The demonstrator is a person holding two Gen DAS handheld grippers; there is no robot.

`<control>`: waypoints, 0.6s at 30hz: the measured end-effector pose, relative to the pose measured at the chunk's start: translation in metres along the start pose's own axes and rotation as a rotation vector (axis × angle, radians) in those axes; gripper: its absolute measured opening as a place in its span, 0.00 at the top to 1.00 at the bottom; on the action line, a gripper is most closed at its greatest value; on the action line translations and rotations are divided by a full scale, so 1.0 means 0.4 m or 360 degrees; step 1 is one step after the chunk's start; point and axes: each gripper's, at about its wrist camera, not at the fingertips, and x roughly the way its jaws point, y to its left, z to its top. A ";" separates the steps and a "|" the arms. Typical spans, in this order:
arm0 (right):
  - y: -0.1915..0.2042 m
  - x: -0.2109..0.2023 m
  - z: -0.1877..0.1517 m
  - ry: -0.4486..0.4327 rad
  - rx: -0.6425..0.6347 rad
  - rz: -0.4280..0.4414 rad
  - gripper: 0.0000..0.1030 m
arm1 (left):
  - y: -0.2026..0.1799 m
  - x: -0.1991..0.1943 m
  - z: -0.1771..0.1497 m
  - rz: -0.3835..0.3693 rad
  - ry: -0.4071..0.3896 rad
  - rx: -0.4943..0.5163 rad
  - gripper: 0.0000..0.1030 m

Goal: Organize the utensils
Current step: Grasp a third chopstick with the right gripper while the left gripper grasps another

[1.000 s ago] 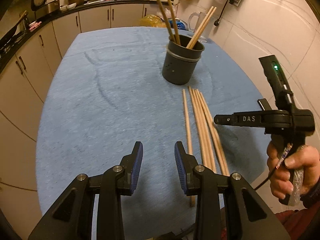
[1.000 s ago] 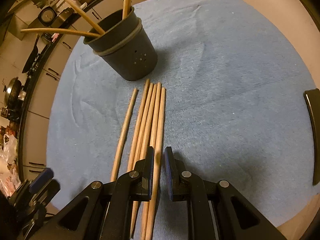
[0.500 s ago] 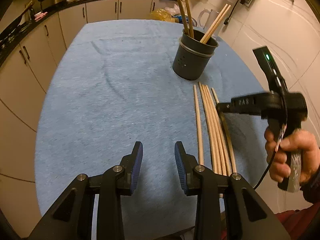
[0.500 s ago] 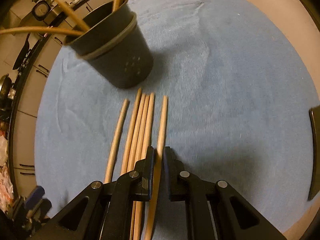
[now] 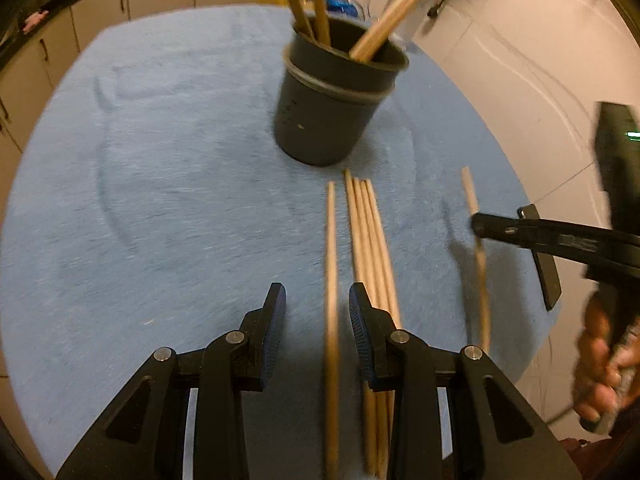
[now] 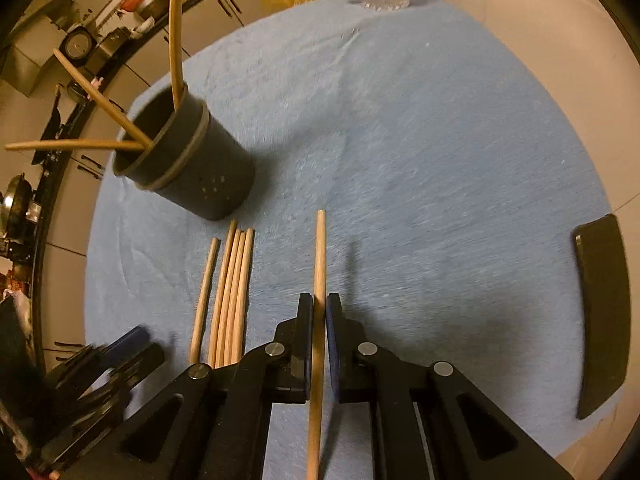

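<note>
A kitchen with pale cabinets and a dark worktop lies behind a round bench under a blue cloth.

One chopstick is clamped between the pads of the right tongs, which are closed on it near its middle. It runs straight ahead along the fingers and is raised off the cloth, its shadow falling just to the right. In the left view these tongs reach in from the right, pitched down, and the person's hand grips the handle low at the edge; the writing on the tongs' body is too blurred to read.

The left tongs point steeply down with jaws apart, gripping nothing. A lone stick lies on the cloth between their fingers, touching neither pad. A bundle of four sticks lies just right of it, passing under the right finger.

Beyond the sticks' tips stands a dark cup with several chopsticks leaning out. A dark flat object lies near the bench's right edge.
</note>
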 end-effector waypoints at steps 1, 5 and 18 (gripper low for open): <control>-0.005 -0.013 0.001 -0.0014 -0.0007 0.0003 0.94 | -0.008 0.017 0.009 -0.0005 0.0026 0.0000 0.72; -0.027 -0.062 0.012 -0.0065 -0.0027 0.0013 0.94 | -0.026 0.071 0.035 0.0056 0.0085 -0.0006 0.81; -0.033 -0.131 0.054 -0.0144 -0.0087 0.0098 0.94 | -0.068 0.037 0.082 0.0051 -0.0079 0.0007 0.94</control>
